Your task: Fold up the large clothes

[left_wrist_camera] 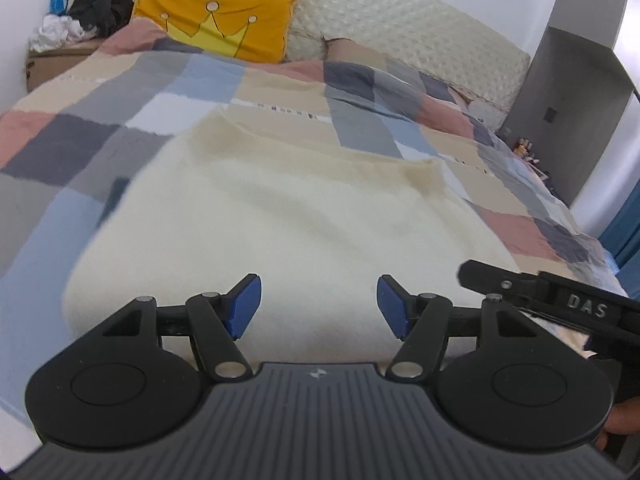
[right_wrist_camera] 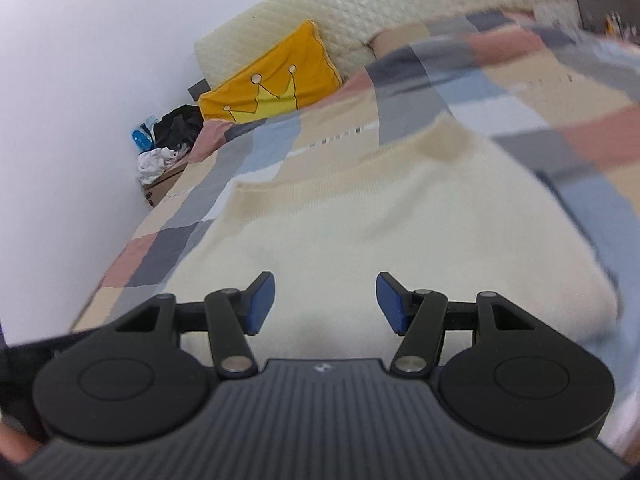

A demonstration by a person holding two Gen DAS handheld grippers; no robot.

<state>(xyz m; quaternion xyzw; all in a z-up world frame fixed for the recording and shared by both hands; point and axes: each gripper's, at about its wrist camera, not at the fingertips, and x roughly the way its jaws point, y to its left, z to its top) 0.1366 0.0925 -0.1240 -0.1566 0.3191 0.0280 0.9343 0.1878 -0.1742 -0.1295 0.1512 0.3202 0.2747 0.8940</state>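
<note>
Cream knitted sweater (left_wrist_camera: 280, 208) lies ahead, long axis away; my left tongs (left_wrist_camera: 319, 306) and right tongs (right_wrist_camera: 325, 303) gape empty (level-pegged).

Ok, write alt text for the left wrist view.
A cream knitted sweater lies flat on a patchwork-checked bedspread, with the open, empty left gripper above its near edge. A yellow crown-print pillow leans against the headboard.

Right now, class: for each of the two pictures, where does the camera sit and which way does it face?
Left wrist: on the left gripper, looking up the bed over the cream sweater toward the yellow pillow; the right gripper's side shows.
Right wrist: on the right gripper, same direction, tilted; a fingertip shows.
Shared: sweater, pillow, patchwork quilt, open jaws.
</note>
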